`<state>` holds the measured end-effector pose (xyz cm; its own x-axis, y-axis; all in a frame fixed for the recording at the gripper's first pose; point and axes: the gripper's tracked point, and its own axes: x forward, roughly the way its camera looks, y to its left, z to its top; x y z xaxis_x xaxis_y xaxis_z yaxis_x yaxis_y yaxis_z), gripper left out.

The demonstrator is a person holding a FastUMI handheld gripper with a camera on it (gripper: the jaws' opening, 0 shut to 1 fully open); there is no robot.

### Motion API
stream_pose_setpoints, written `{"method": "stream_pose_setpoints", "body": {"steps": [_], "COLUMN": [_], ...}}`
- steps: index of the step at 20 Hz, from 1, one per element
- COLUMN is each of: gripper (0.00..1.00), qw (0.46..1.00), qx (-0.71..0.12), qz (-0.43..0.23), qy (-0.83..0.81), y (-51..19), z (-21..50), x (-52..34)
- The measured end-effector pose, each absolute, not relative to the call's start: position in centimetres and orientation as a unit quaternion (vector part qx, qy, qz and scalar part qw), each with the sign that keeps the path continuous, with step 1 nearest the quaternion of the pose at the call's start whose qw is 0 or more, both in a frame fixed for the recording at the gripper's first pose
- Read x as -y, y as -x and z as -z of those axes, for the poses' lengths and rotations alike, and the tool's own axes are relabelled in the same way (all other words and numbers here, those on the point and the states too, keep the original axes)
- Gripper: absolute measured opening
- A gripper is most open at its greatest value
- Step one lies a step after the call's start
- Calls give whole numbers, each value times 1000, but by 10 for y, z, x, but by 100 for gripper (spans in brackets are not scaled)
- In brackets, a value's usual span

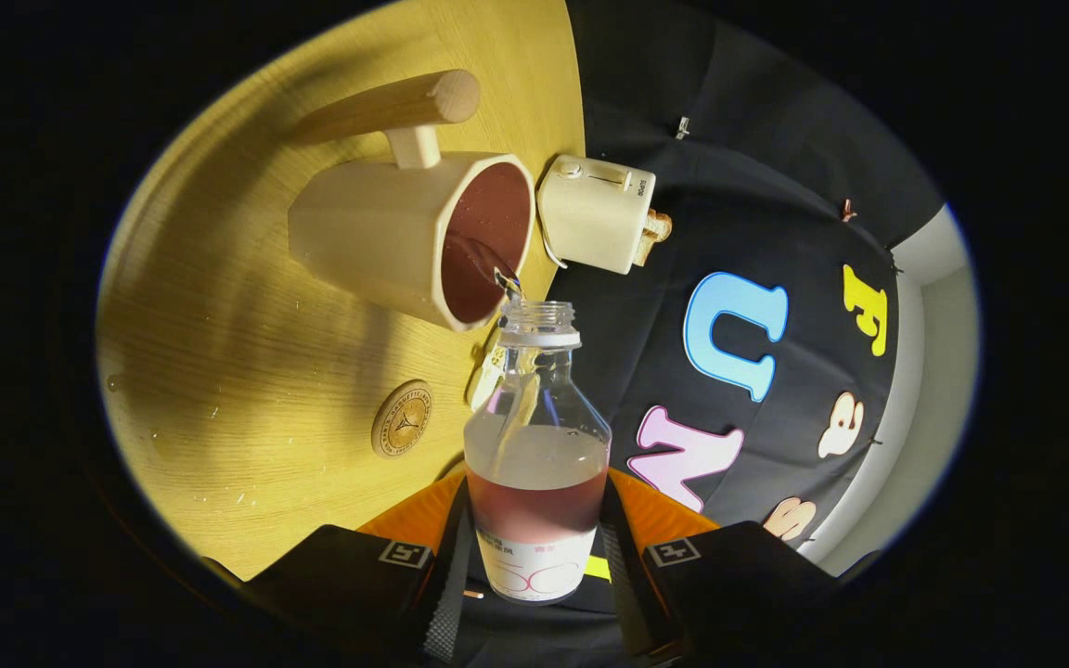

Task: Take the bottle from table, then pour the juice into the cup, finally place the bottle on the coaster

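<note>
My gripper (pixel 534 566) is shut on a clear plastic bottle (pixel 534 445), both fingers pressing its lower sides. The bottle is tilted, uncapped, and partly filled with reddish-brown juice. A thin stream of juice (pixel 490 262) runs from its mouth into the cream cup (pixel 405 232) just beyond it. The cup has a wooden handle and holds reddish-brown juice inside. It stands on the round wooden table (pixel 247 371). A small round wooden coaster (pixel 401 418) lies on the table beside the bottle, closer to my fingers than the cup.
A cream toy toaster (pixel 598 213) stands at the table's edge next to the cup. Behind it hangs the booth's black cloth wall (pixel 683 93). A few droplets dot the tabletop near the coaster.
</note>
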<state>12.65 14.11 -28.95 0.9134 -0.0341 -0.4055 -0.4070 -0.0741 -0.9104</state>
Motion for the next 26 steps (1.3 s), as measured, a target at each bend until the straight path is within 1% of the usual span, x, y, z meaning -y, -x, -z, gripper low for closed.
{"method": "stream_pose_setpoints", "body": {"steps": [17, 26], "gripper": [69, 69], "qw": [637, 612], "qx": [-133, -118], "qz": [-144, -149], "qy": [746, 768], "y": [-133, -135], "z": [284, 278], "x": [-144, -144]}}
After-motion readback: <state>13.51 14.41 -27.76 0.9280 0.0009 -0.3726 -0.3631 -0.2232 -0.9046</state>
